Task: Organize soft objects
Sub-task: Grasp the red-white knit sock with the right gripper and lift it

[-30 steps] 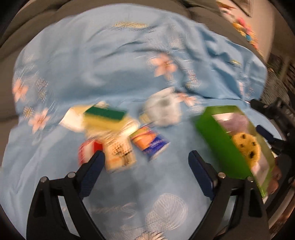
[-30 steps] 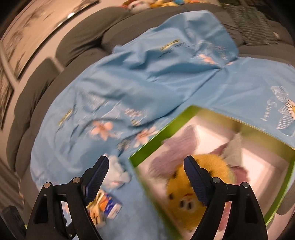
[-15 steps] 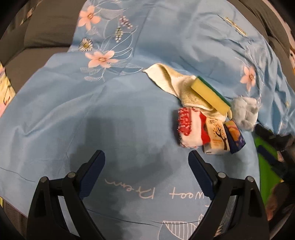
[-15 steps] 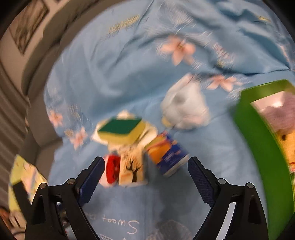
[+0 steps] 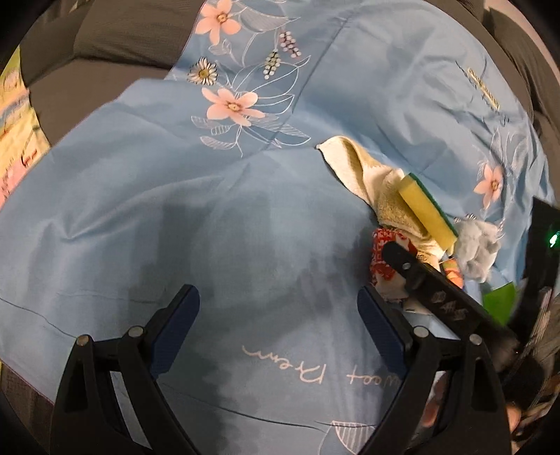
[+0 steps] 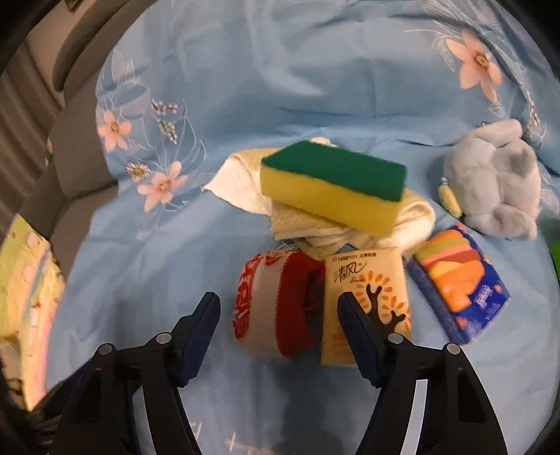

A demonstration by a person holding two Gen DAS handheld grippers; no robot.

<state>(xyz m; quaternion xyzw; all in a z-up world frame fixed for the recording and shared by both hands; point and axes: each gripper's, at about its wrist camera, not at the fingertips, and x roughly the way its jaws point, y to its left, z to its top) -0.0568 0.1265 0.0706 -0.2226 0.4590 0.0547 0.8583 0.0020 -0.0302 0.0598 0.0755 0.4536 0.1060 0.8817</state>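
Right hand-held gripper [image 6: 278, 323] neared, closing | red-white cloth [image 6: 276, 304] just ahead, untouched

Light blue floral bedsheet [image 6: 280, 87]: smooth woven cloth, faint sheen, creased. Yellow sponge with green scouring pad [image 6: 332, 190]: porous foam body, coarse matt fibre top. Cream terry towel [image 6: 315, 224]: looped, rough pile. Red-and-white rolled cloth [image 6: 276, 308]: matt, pinked edges. Beige tissue packet [image 6: 367, 290] and blue tissue packet [image 6: 462, 283]: glossy printed plastic film (contents not visible). Pale blue plush toy [image 6: 497, 182]: soft fuzzy pile. Grey sofa cushion [image 5: 133, 31]: matt textured fabric.
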